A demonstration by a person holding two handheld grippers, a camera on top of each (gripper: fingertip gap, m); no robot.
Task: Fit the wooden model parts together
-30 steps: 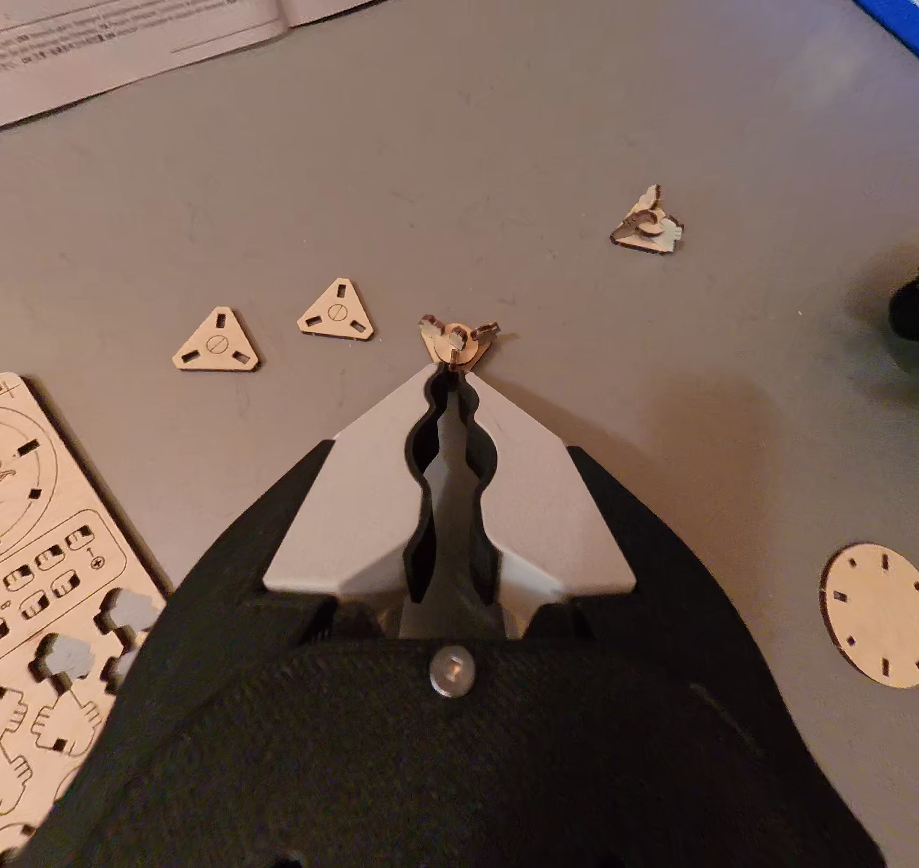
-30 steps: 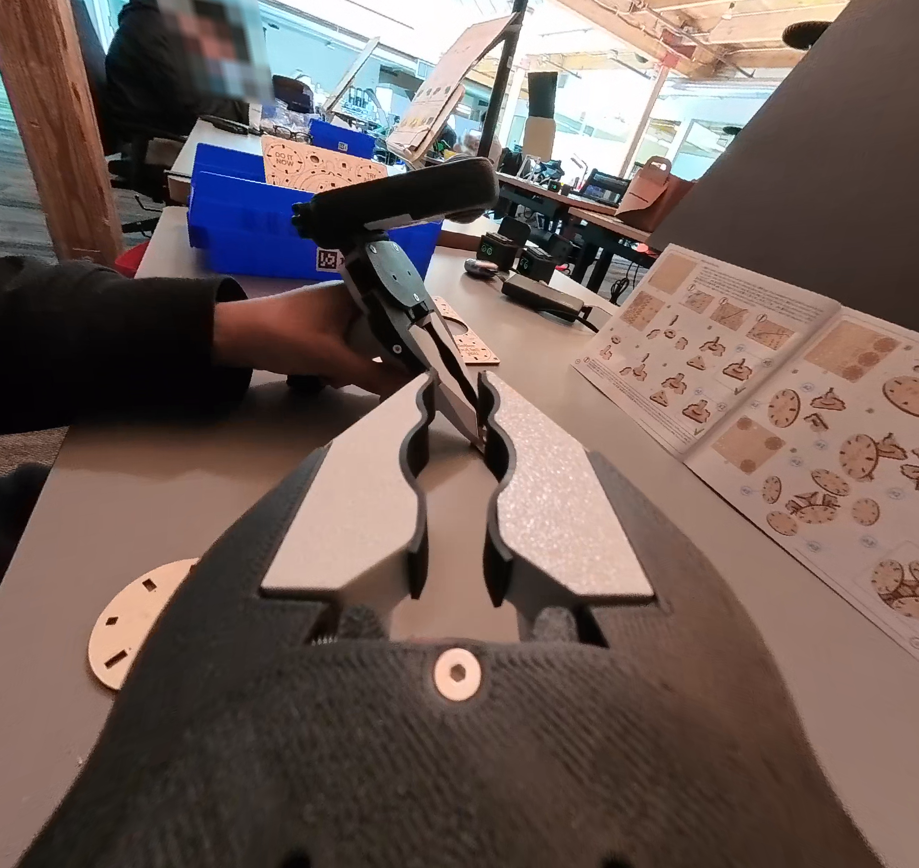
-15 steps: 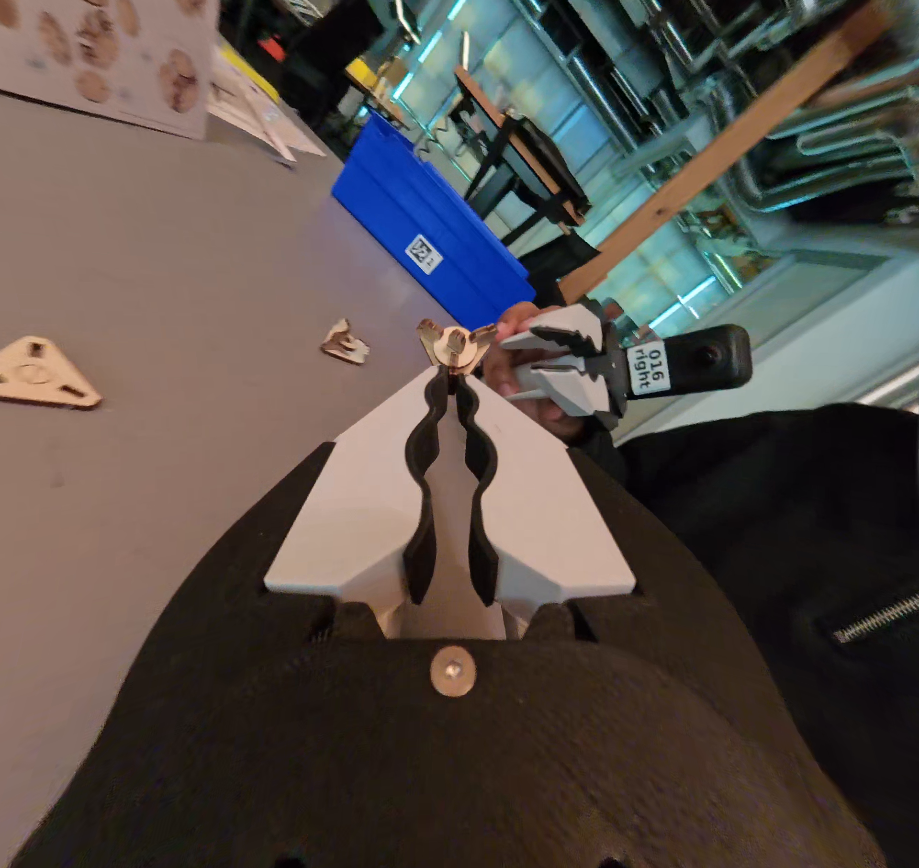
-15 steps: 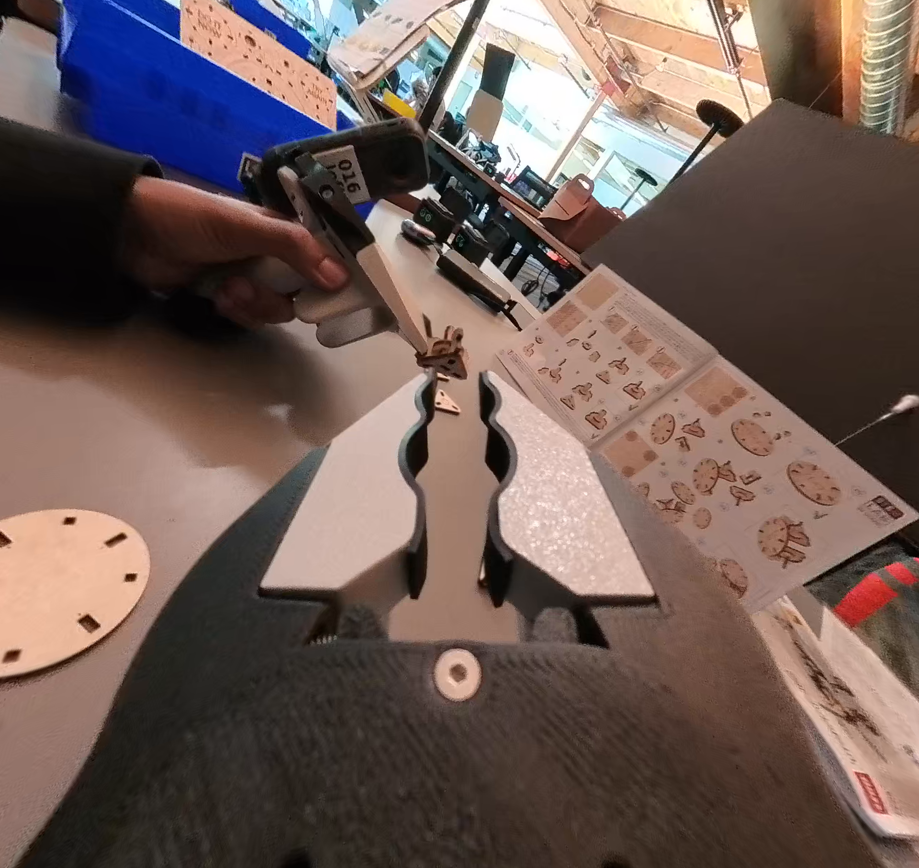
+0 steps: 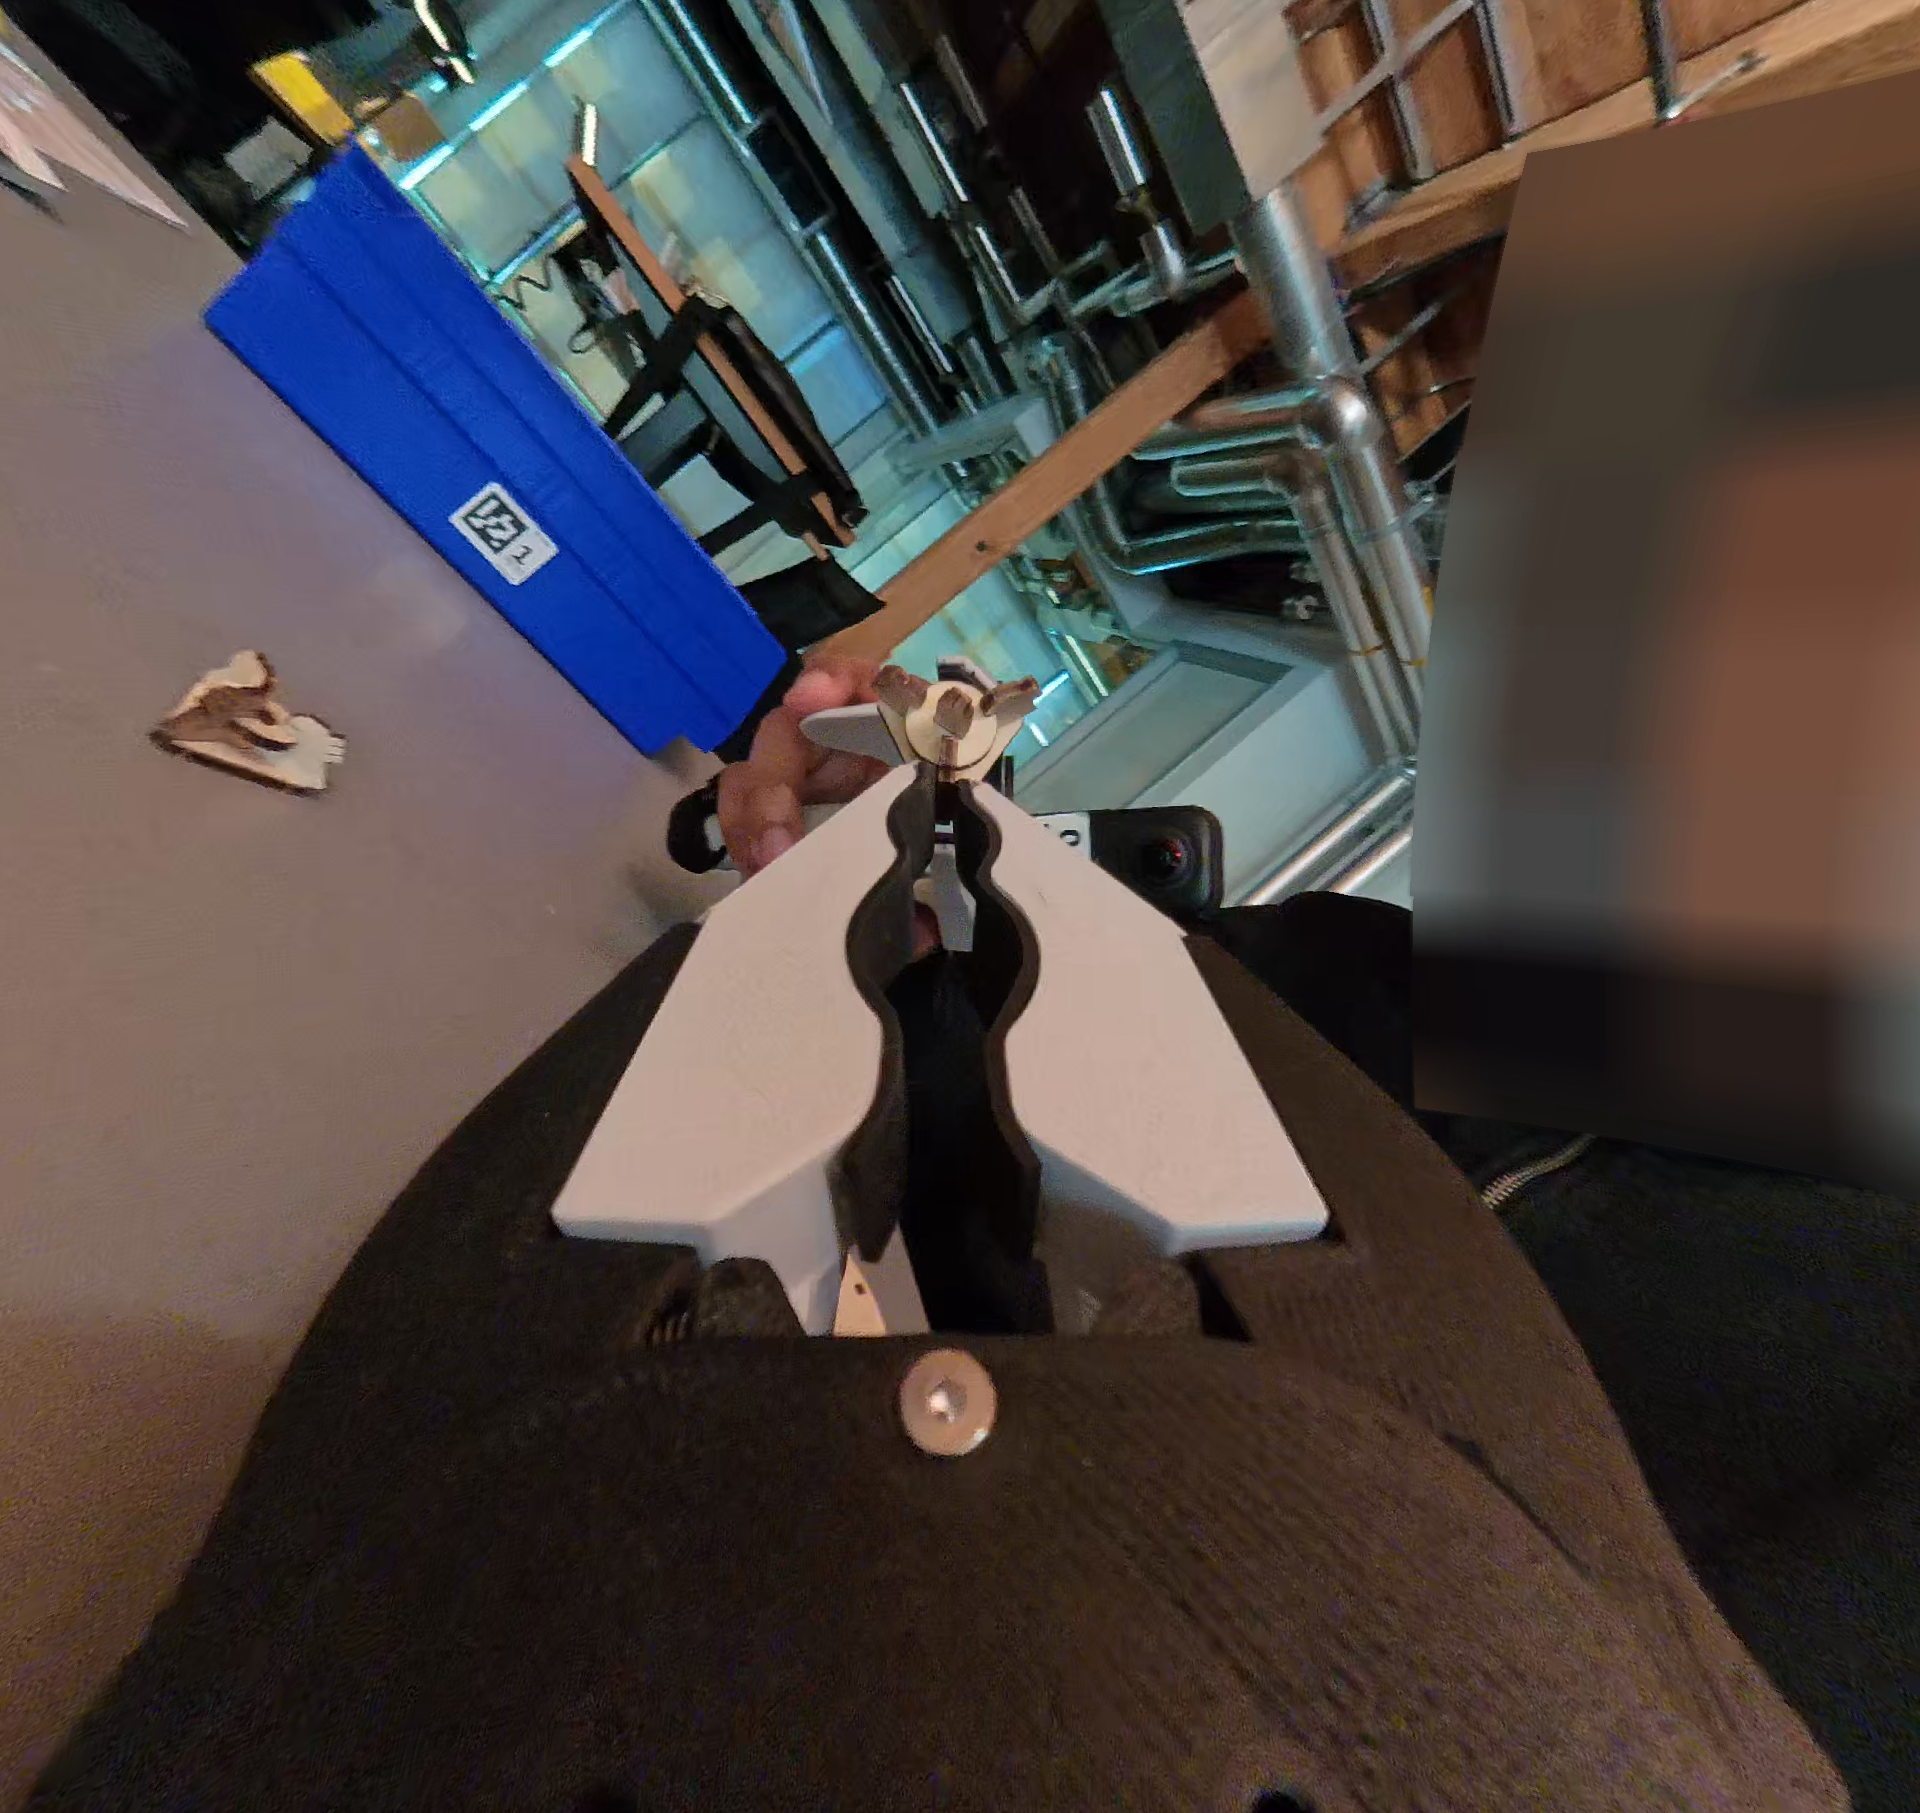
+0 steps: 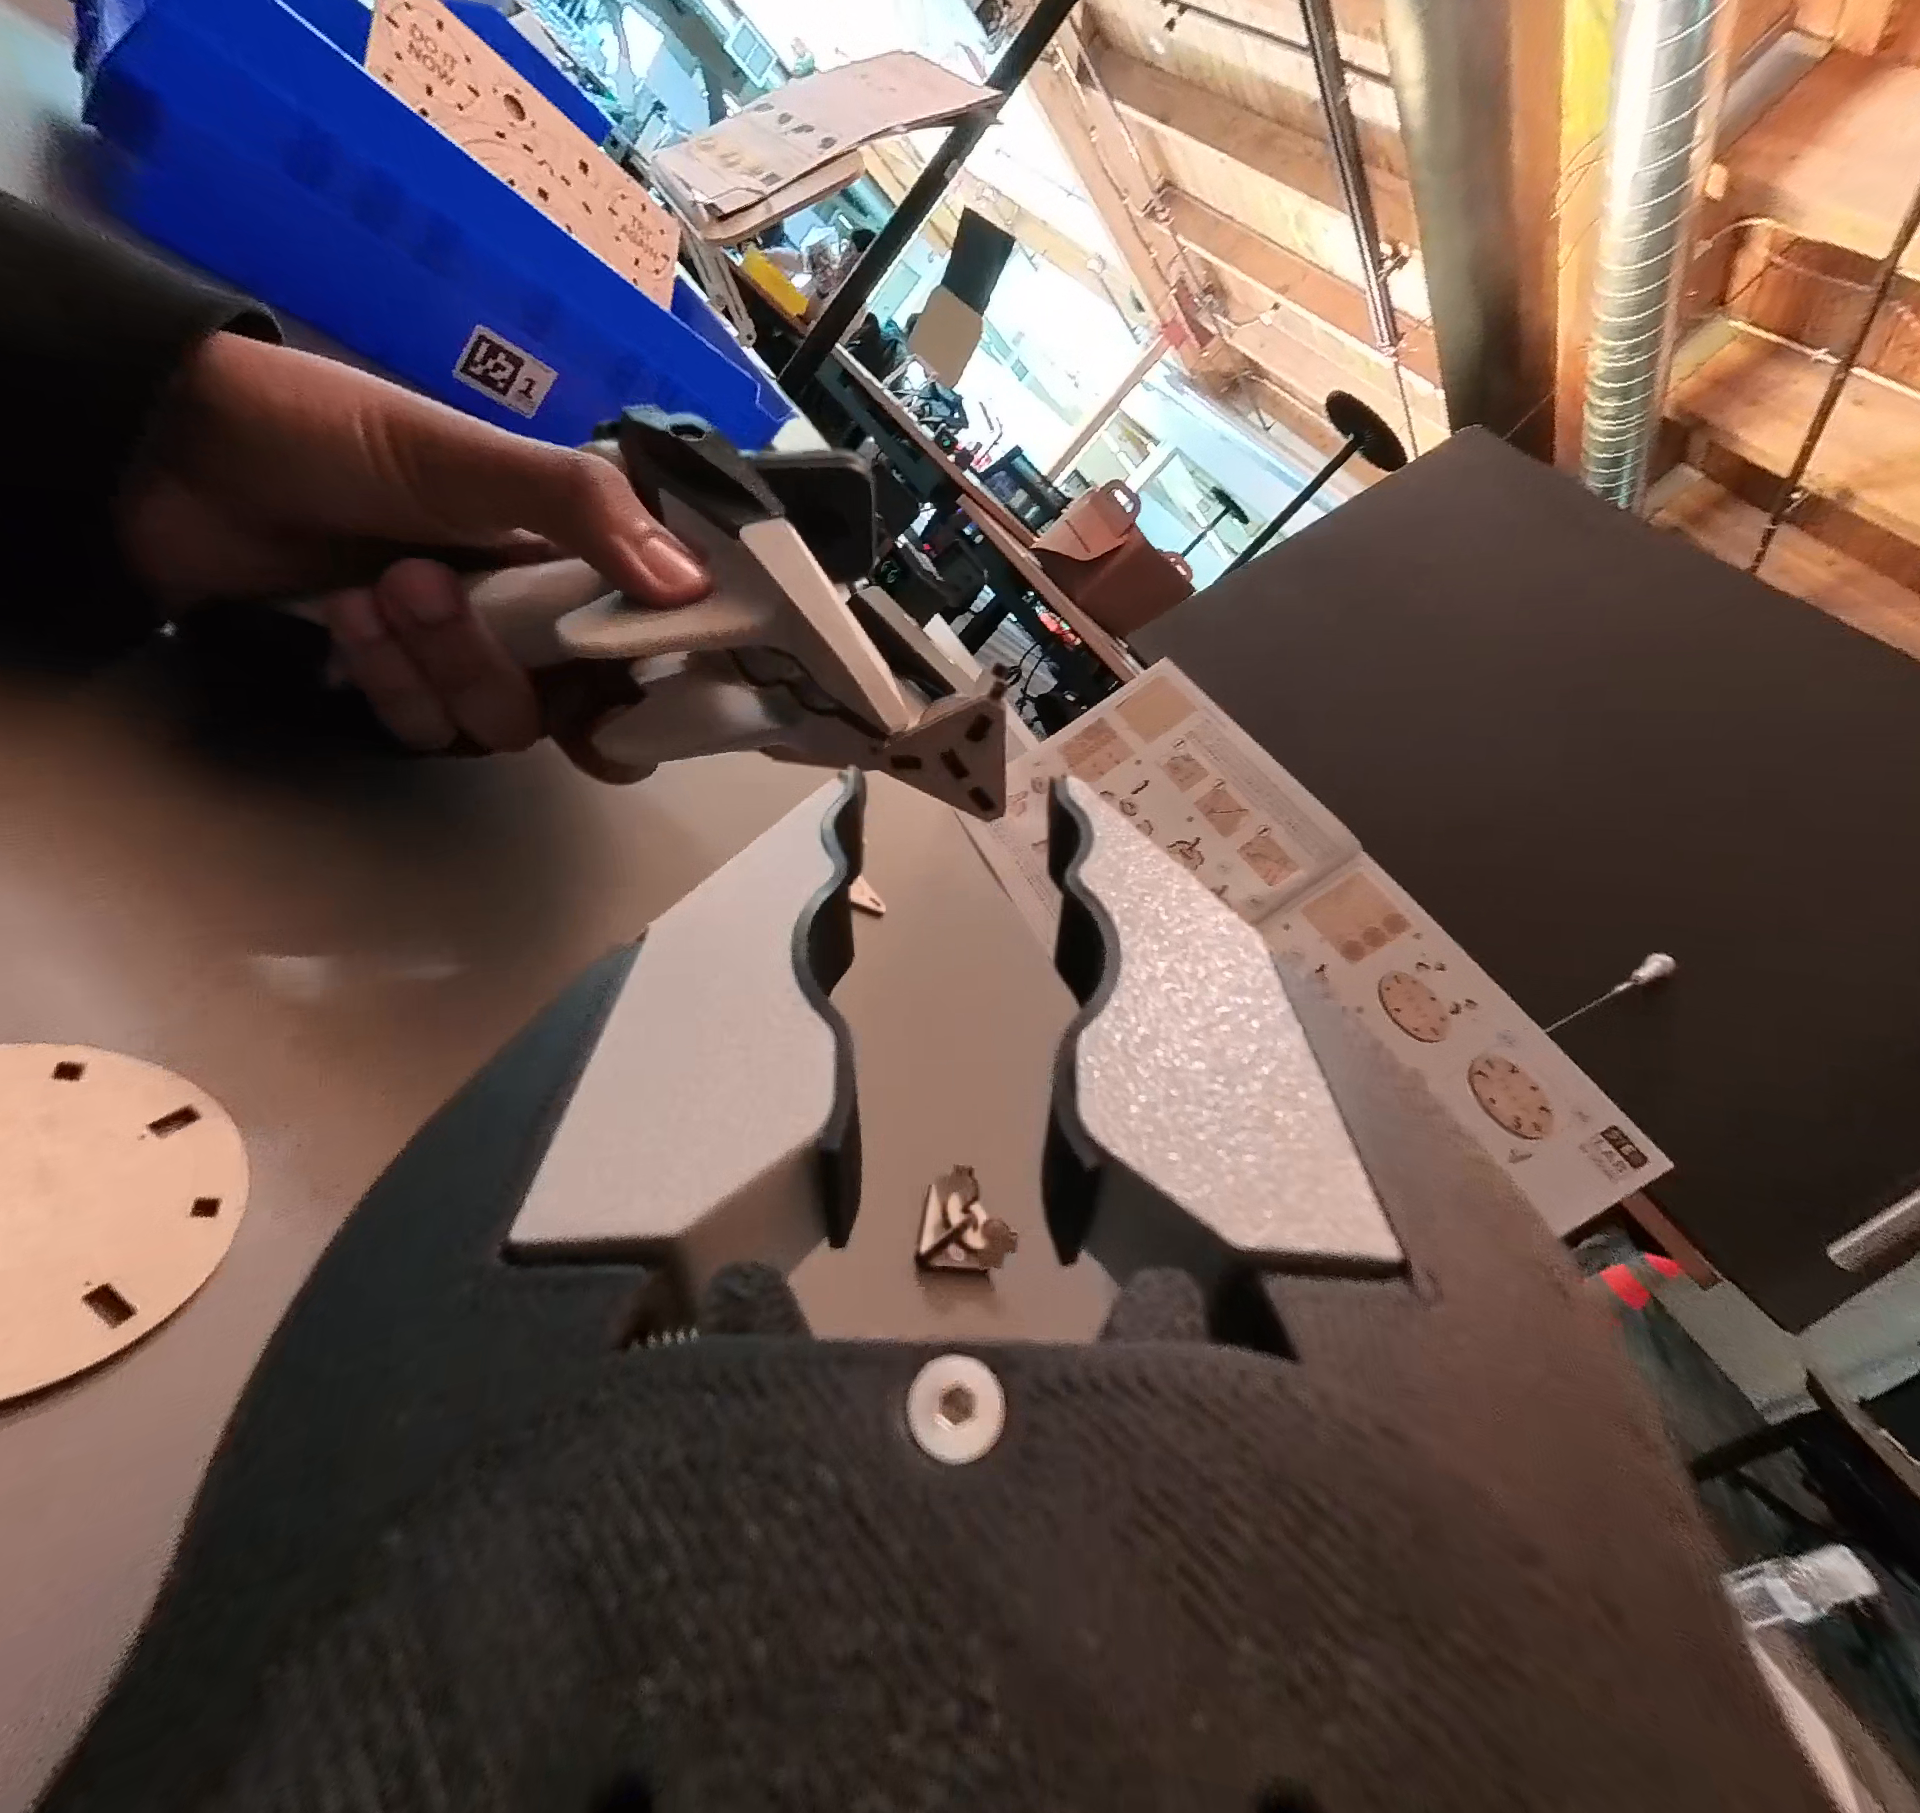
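Above the grey desk (image 6: 312, 880), your left gripper (image 5: 940, 776) has its jaws pinching a small wooden triangular assembly (image 5: 948, 719) by its peg. Your right gripper (image 6: 951, 807) faces it, jaws spread and empty, the piece (image 6: 951, 750) just beyond their tips.

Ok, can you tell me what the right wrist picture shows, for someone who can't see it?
The left hand-held gripper holds a small triangular wooden piece just above the open right hand-held gripper. Beneath lie a gray table, another small wooden piece and an open instruction booklet.
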